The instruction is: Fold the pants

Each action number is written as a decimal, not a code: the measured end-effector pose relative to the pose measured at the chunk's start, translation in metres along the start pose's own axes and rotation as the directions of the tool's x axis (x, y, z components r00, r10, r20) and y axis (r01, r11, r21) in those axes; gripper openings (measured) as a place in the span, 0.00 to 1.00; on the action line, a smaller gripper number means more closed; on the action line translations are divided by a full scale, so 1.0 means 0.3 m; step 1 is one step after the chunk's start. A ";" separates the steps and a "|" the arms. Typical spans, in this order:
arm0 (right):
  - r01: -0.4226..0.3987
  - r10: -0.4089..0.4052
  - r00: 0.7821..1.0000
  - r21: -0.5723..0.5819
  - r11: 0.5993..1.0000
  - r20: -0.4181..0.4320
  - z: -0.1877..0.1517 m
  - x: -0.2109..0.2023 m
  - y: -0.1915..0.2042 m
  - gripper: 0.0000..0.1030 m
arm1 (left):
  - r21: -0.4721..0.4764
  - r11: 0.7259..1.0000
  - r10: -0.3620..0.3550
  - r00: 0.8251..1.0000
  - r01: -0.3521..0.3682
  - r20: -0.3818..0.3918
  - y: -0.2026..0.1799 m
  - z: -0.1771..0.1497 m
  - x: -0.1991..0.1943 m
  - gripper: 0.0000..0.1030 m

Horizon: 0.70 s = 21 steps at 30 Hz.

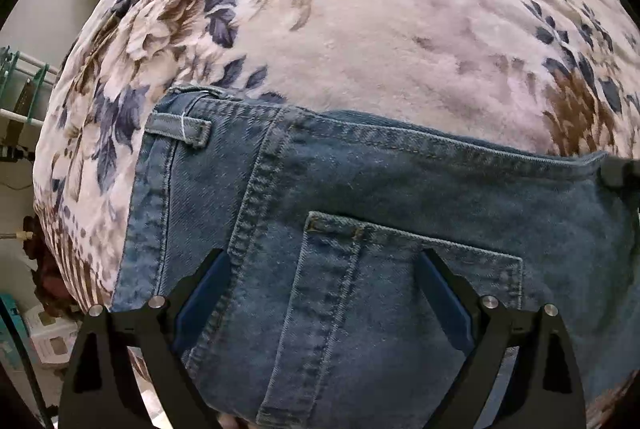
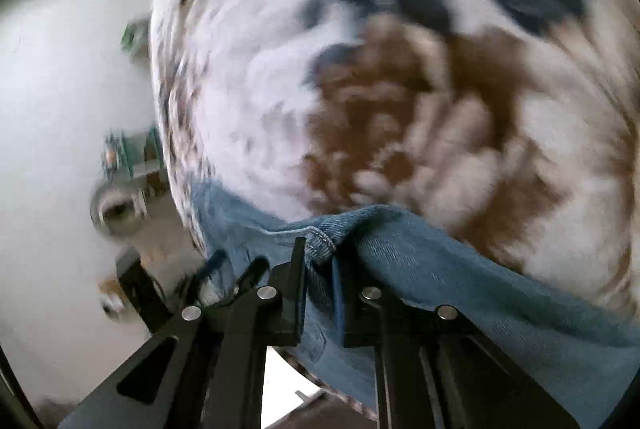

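The left tool [image 1: 324, 285] stands spread wide over the back pocket [image 1: 404, 309] of the pants [image 1: 400, 189], gripping nothing, probably free to smooth the denim. The right tool [image 2: 320, 269] is clamped on a seamed edge of the pants, likely to carry the fold. Beyond both tools, the floral blanket [image 1: 380, 29] bears the jeans.

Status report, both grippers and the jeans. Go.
Left gripper open over jeans back pocket. Right gripper shut on jeans hem. Floral blanket beneath, nothing blocking.
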State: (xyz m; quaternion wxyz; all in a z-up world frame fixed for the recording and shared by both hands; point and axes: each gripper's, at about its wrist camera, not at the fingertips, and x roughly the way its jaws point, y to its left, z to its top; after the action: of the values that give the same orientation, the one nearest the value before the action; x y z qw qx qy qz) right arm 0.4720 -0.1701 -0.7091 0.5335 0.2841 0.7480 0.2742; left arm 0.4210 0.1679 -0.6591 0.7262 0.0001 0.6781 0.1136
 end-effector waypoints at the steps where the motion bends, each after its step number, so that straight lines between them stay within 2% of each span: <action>1: 0.038 -0.040 0.999 -0.049 0.998 -0.036 0.017 0.031 0.028 0.16 | 0.000 1.000 0.002 1.000 -0.002 0.000 -0.005 -0.001 0.002 0.92; 3: 0.103 -0.103 0.992 -0.010 0.995 -0.079 0.049 0.049 -0.008 0.13 | 0.006 1.000 0.007 1.000 -0.007 -0.001 -0.008 0.002 0.007 0.92; 6: 0.155 -0.155 0.987 0.006 0.988 -0.036 0.102 0.024 -0.007 0.12 | 0.028 1.000 0.009 1.000 -0.009 -0.015 -0.019 0.000 0.004 0.92; 7: 0.152 -0.151 0.988 0.009 0.988 -0.030 0.116 0.015 -0.003 0.13 | 0.036 0.999 0.010 1.000 -0.010 -0.016 -0.025 -0.003 0.002 0.92; 9: 0.116 -0.116 0.991 -0.013 0.993 -0.068 0.109 -0.002 0.003 0.14 | 0.042 0.999 -0.002 1.000 0.003 -0.027 -0.029 -0.007 -0.002 0.92; 12: 0.142 -0.142 0.989 -0.001 0.990 -0.032 0.078 -0.078 -0.010 0.22 | 0.033 0.999 -0.031 0.999 0.032 -0.030 -0.040 -0.005 -0.029 0.92; 14: 0.250 -0.250 0.968 -0.027 0.968 0.010 0.050 -0.158 -0.032 0.24 | 0.025 0.999 -0.048 0.999 0.048 -0.013 -0.052 0.001 -0.060 0.92; 15: 0.270 -0.270 0.963 -0.041 0.962 0.003 0.051 -0.144 -0.016 0.24 | 0.026 0.998 -0.051 0.999 0.051 -0.004 -0.055 0.006 -0.073 0.92; 16: 0.287 -0.288 0.957 -0.053 0.957 -0.018 0.041 -0.147 -0.027 0.25 | 0.028 0.998 -0.056 0.998 0.056 0.003 -0.071 0.011 -0.083 0.92; 18: 0.312 -0.319 0.944 -0.082 0.946 -0.083 0.010 -0.122 -0.057 0.36 | 0.040 0.997 -0.060 0.998 0.059 0.014 -0.102 0.025 -0.095 0.92; 19: 0.343 -0.353 0.930 -0.106 0.934 -0.102 -0.004 -0.106 -0.066 0.43 | 0.046 0.997 -0.061 0.998 0.060 0.017 -0.116 0.030 -0.098 0.92; 21: 0.388 -0.407 0.906 -0.156 0.908 -0.115 -0.020 -0.066 -0.066 0.43 | 0.059 0.996 -0.067 0.998 0.066 0.018 -0.154 0.041 -0.100 0.92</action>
State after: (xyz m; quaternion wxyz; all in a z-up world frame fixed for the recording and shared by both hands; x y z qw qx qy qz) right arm 0.4690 -0.1986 -0.7089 0.5396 0.0694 0.8076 0.2275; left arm 0.4392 0.1199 -0.6358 0.7359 -0.0004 0.6735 0.0695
